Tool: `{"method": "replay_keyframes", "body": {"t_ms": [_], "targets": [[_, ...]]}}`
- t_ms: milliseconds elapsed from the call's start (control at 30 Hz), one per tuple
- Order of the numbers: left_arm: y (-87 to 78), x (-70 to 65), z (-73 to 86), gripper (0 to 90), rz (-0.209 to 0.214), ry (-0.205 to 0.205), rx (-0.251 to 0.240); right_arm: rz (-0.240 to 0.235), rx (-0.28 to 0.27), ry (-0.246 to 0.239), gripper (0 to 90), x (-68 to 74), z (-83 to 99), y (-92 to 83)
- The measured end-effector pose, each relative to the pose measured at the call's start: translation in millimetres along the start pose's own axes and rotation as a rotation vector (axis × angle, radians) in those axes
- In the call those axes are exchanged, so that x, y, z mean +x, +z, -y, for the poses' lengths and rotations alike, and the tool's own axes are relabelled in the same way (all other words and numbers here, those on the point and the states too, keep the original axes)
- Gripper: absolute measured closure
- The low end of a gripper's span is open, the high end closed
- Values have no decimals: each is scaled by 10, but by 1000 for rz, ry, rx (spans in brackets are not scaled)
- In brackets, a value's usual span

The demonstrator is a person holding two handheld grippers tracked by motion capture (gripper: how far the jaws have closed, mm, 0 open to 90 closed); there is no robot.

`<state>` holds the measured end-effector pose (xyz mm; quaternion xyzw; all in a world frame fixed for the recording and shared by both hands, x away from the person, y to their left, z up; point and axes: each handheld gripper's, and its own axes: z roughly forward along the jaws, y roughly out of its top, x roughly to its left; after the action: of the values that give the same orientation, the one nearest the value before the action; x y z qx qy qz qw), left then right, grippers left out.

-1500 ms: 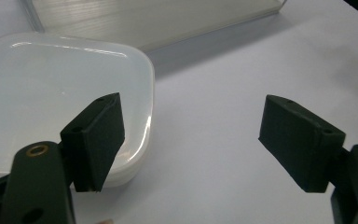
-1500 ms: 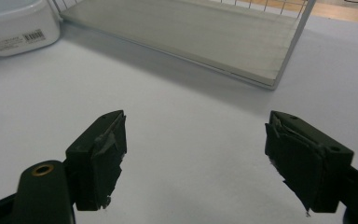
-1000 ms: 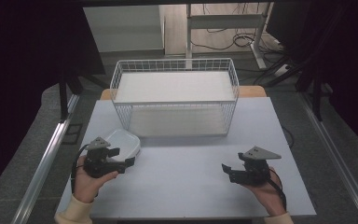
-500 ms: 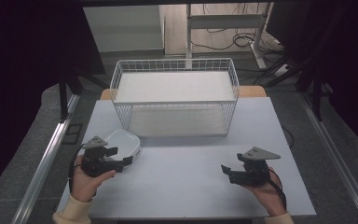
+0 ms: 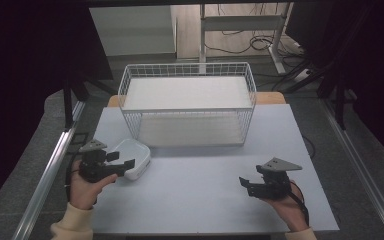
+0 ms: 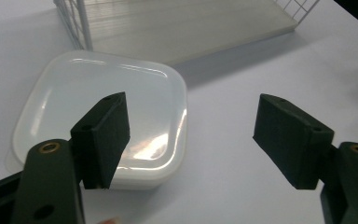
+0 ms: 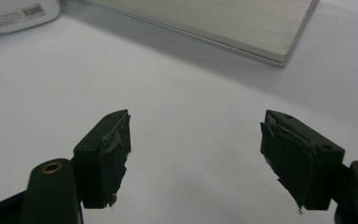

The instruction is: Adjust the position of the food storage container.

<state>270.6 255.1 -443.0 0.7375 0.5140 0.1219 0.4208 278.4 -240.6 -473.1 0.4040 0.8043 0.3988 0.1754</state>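
On the pale surface (image 5: 200, 185) there are two things: one white wire basket (image 5: 187, 102) and one white box (image 5: 130, 159) with rounded corners and a closed lid.

The basket stands at the far middle of the surface. A flat white board lies on its bottom. Nothing more is seen inside it.

The box lies at the near left, just in front of the left corner of the basket and apart from it. In the left gripper view the box (image 6: 102, 126) is seen from above, with light reflecting on its lid. In the right gripper view one corner of the box (image 7: 21, 14) appears at the top left, with a barcode label on it.

There are two grippers, one in each hand. The left gripper (image 5: 122, 161) is just beside the box, at its near left side. Its two fingers (image 6: 105, 135) are wide apart; one is in front of the lid, the other is over the bare surface at the right of the box. I cannot tell if a finger touches the box.

The right gripper (image 5: 244, 184) is at the near right, well apart from the box. Its two fingers (image 7: 107, 154) are also wide apart, with only bare surface between them. Their pads look torn at the edges.
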Motion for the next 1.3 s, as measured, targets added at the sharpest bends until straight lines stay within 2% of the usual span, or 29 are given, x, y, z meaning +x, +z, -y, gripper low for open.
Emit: {"method": "replay_keyframes", "body": {"t_ms": [367,600,700,800,833,867,1000,1133,1200,1300], "targets": [[-25,297,-150,290,-6,-44,5,19,0,21,240,-34,3,-41],[-18,558,-295,301,-42,-79,12,20,9,23,239,-42,10,-28],[6,662,-351,331,-60,-83,24,23,9,23,240,-48,10,-33],[48,776,-391,373,-95,-88,46,26,7,28,239,-56,10,-41],[48,776,-391,387,-95,-88,46,25,7,29,239,-59,11,-41],[88,844,-404,405,-120,-88,66,27,8,28,239,-63,14,-40],[170,963,-423,511,-145,-105,99,25,13,29,239,-65,19,-31],[249,1022,-451,688,-167,-97,135,29,16,28,239,-74,21,-25],[289,1048,-456,767,-175,-114,144,31,17,27,239,-74,21,-20],[346,1069,-454,900,-200,-115,158,33,19,21,239,-70,24,-14]]}}
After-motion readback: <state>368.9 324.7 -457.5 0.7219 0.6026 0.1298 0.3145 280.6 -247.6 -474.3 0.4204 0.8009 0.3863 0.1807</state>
